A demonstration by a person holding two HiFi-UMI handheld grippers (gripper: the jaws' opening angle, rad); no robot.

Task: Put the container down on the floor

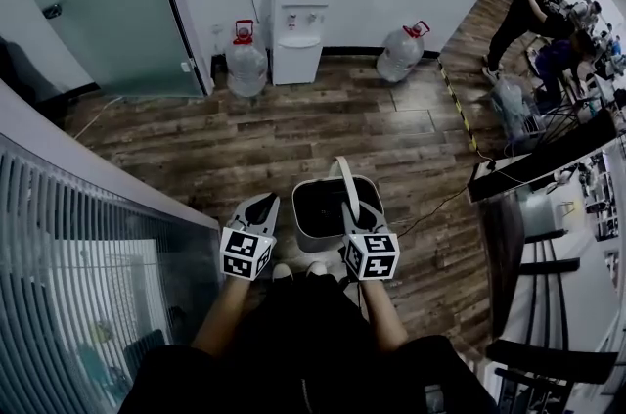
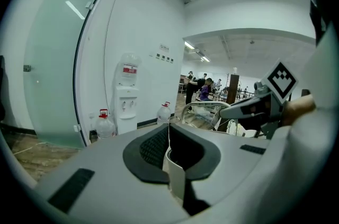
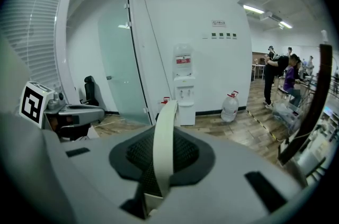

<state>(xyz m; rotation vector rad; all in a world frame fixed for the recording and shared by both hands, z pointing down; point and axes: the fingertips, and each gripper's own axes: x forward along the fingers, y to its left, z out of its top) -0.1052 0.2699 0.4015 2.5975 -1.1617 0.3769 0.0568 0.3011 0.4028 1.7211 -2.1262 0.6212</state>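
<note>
My left gripper (image 2: 170, 137) has its black ribbed pads pressed together with no gap, only a thin seam between them, and I see no part of the task's thing in there, so I call it closed on nothing. From the head view it hangs just beside the left wall of the pale grey, rounded-square plastic container with the dark inside (image 1: 315, 244); touching or not, can't tell. The container sits between my two grippers, right in front of my white shoe toes (image 1: 284, 271), over the dark wood-plank floor (image 1: 293, 128). Whether its base is on the planks or just above them I can't tell from this steep angle. Its flat white strap handle (image 3: 165, 127) arches up from the rim and runs straight through my right gripper (image 1: 349, 207), whose pads are clamped on the strap, so the whole load hangs off the right side. My read: the set-down is in hand and not yet finished, since the strap stands upright in the clamp. To do it well I'd lower the right gripper straight down and slow, keep the strap vertical so the container doesn't swing or tip onto one edge, and steady the left wall with the closed left gripper if it sways. I'd part the right pads only once the strap goes slack, then lift clear above the strap so I don't snag it, minding my toes just behind the container.
</note>
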